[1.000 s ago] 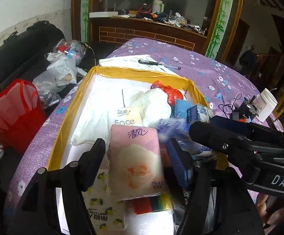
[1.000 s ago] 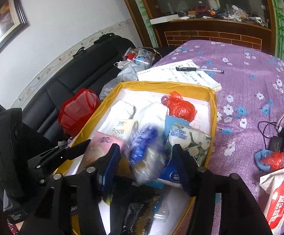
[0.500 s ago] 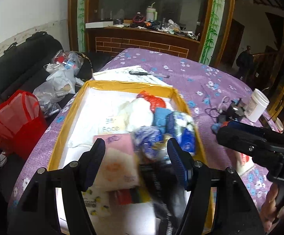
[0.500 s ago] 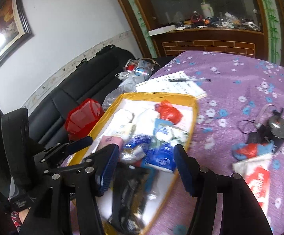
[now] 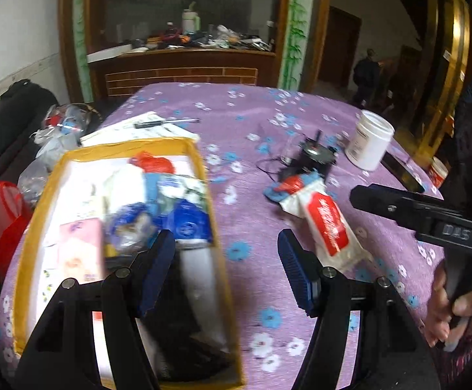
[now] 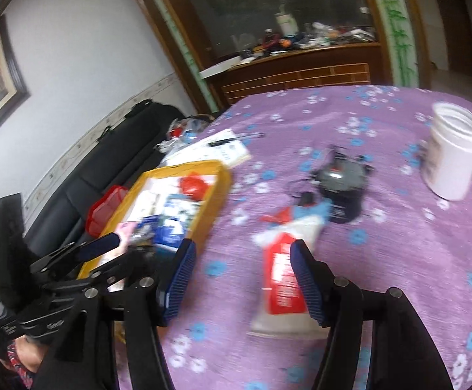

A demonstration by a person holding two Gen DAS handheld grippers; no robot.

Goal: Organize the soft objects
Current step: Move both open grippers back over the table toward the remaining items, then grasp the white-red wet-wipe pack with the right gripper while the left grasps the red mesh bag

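In the left wrist view, the left gripper (image 5: 226, 266) sits low in the middle with its jaws apart and nothing in them. The yellow box (image 5: 31, 224) of soft things is on the left, and a red and white pack (image 5: 325, 224) lies on the purple tablecloth (image 5: 252, 123) to the right. In the right wrist view, the right gripper (image 6: 240, 279) is opening at the bottom, empty, with the pack just ahead. The pack looks slippery, so a pinch at its edge could let it slide away.
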